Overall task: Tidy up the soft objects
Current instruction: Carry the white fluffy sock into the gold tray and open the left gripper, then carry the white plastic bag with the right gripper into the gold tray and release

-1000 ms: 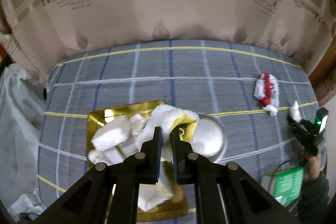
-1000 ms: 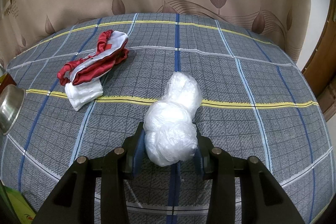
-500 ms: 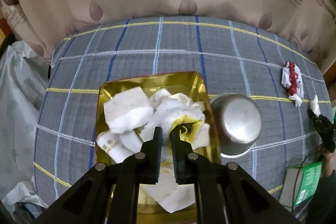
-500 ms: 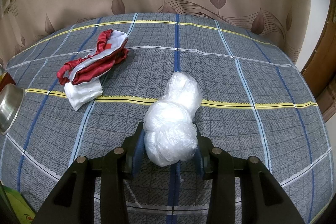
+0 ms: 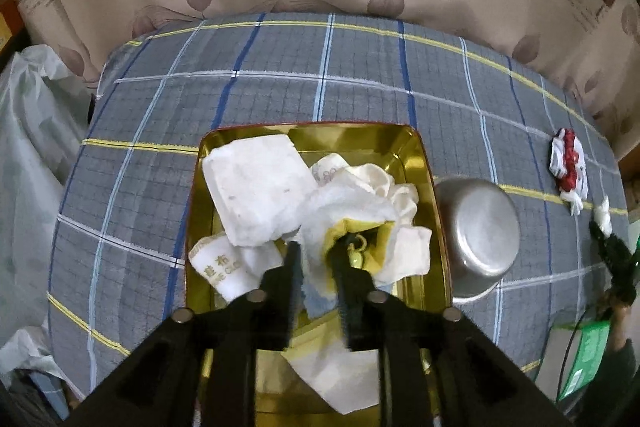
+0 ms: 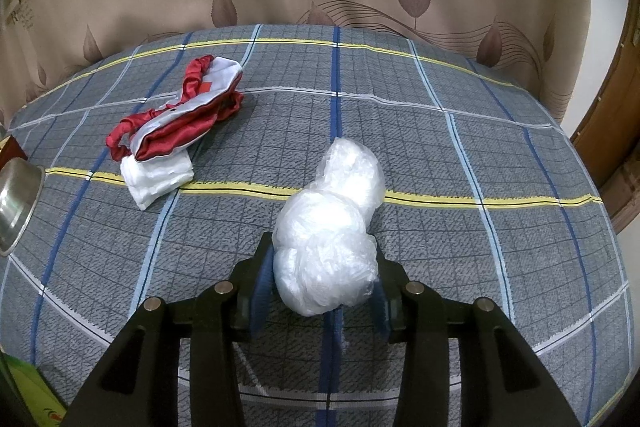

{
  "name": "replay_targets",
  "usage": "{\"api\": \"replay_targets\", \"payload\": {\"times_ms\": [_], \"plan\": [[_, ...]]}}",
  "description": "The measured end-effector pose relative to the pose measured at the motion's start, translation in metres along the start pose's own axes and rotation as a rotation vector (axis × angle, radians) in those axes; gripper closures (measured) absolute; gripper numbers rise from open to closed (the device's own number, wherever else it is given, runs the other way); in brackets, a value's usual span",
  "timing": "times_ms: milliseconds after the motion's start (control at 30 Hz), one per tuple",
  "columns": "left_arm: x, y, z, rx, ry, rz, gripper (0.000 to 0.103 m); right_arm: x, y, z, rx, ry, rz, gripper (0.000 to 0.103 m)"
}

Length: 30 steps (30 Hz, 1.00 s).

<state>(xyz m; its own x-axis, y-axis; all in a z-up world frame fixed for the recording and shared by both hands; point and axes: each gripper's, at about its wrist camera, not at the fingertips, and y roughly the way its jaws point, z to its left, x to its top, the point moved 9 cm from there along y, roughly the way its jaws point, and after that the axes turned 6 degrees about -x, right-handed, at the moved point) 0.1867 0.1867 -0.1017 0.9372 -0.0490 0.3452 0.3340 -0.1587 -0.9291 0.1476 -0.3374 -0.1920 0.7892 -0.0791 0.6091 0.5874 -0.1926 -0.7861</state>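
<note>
Left gripper (image 5: 316,259) steeply down over gold tray (image 5: 436,227), jaws opening around white cloth (image 5: 344,203).

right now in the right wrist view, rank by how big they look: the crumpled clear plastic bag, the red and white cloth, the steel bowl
1. Red and white cloth and crumpled clear plastic bag: much alike; the bag sits nearer the camera, so I won't rank them.
2. Steel bowl: smallest as seen, but the left edge of the picture cuts it off.

The gold tray (image 5: 430,187) is crowded with white cloths (image 5: 260,195) — the steel bowl (image 5: 476,231) sits tight against its right rim. Bare checked cloth (image 6: 440,155) lies open behind the plastic bundle (image 6: 332,239) — only the red-and-white fabric (image 6: 176,123) interrupts it, far left.
</note>
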Motion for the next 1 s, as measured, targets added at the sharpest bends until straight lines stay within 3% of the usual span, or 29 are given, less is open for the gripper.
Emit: {"api": "replay_targets", "payload": {"times_ms": [133,267,533,867,1000], "plan": [[-0.002,-0.009,-0.004,0.047,0.070,-0.034,0.071,0.000,0.000,0.000,-0.002,-0.001,0.000,0.064],[-0.006,-0.022,-0.006,0.094,0.106,-0.080,0.069,0.000,0.000,0.001,0.001,0.000,0.000,0.064],[-0.021,-0.051,-0.006,0.133,0.069,-0.207,0.063,-0.001,0.000,0.000,0.004,0.004,0.002,0.064],[-0.042,-0.043,-0.005,0.134,0.086,-0.219,0.061,0.000,-0.004,0.004,0.010,0.026,0.093,0.068],[-0.045,-0.043,-0.002,0.149,0.106,-0.229,0.062,0.003,-0.022,0.014,0.007,0.000,0.081,0.069]]}}
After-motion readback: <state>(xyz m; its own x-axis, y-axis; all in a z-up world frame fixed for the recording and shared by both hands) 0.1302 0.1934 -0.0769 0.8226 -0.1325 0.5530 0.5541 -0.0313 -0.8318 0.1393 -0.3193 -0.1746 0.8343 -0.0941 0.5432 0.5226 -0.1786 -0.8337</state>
